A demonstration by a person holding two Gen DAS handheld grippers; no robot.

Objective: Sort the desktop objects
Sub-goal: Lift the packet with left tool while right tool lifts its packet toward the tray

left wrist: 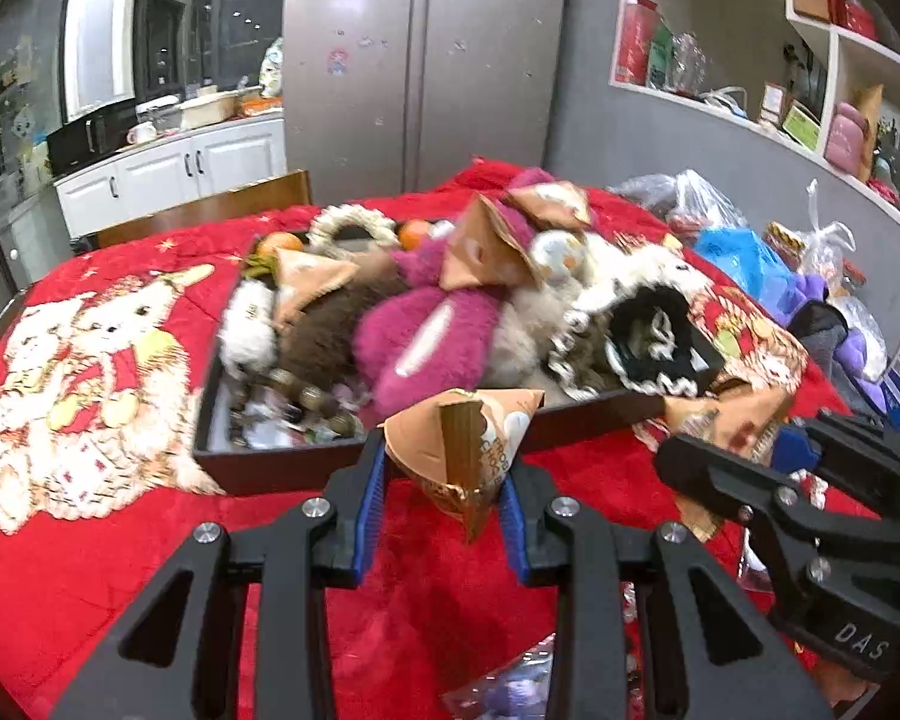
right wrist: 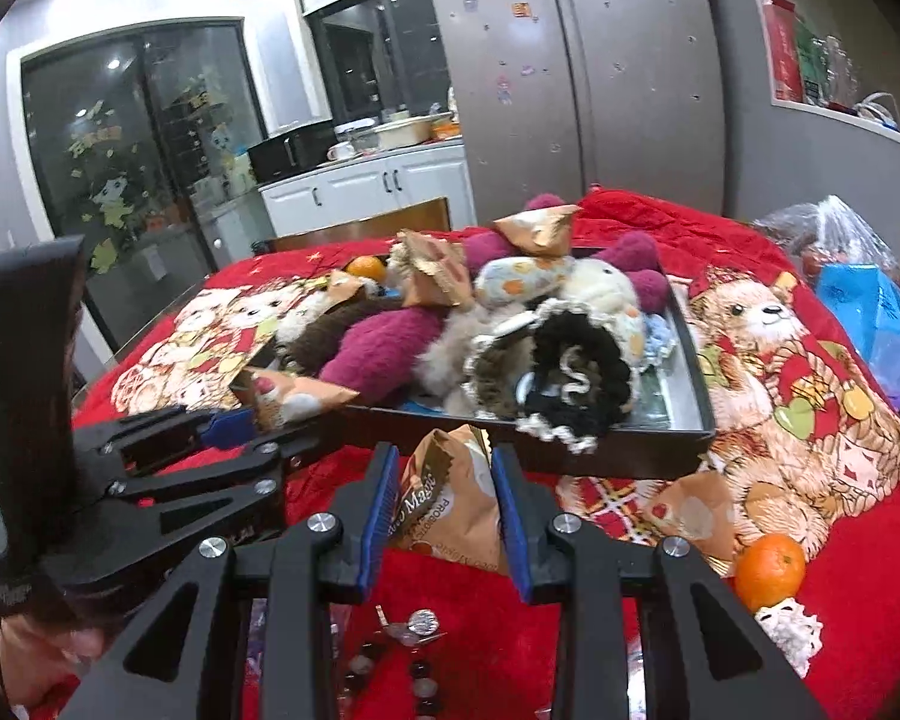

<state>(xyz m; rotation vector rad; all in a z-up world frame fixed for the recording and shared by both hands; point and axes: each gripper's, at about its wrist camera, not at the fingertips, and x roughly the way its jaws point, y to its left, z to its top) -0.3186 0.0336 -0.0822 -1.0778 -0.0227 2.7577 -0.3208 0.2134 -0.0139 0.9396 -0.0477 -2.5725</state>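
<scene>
A dark tray [left wrist: 282, 456] [right wrist: 705, 384] sits on the red blanket, heaped with plush toys, crocheted pieces, oranges and brown snack packets. My left gripper [left wrist: 444, 480] is shut on a brown triangular snack packet [left wrist: 468, 450] and holds it at the tray's near edge; it also shows in the right wrist view [right wrist: 294, 399]. My right gripper [right wrist: 444, 498] is shut on another brown snack packet [right wrist: 450, 504] just in front of the tray; in the left wrist view this gripper [left wrist: 744, 444] is at the right with the packet [left wrist: 732, 414].
An orange [right wrist: 769, 570], a white crochet piece [right wrist: 789, 630], a further packet [right wrist: 696, 510], a coin and beads [right wrist: 390, 660] lie on the blanket. Plastic bags [left wrist: 744, 258] pile at the right. A fridge and shelves stand behind.
</scene>
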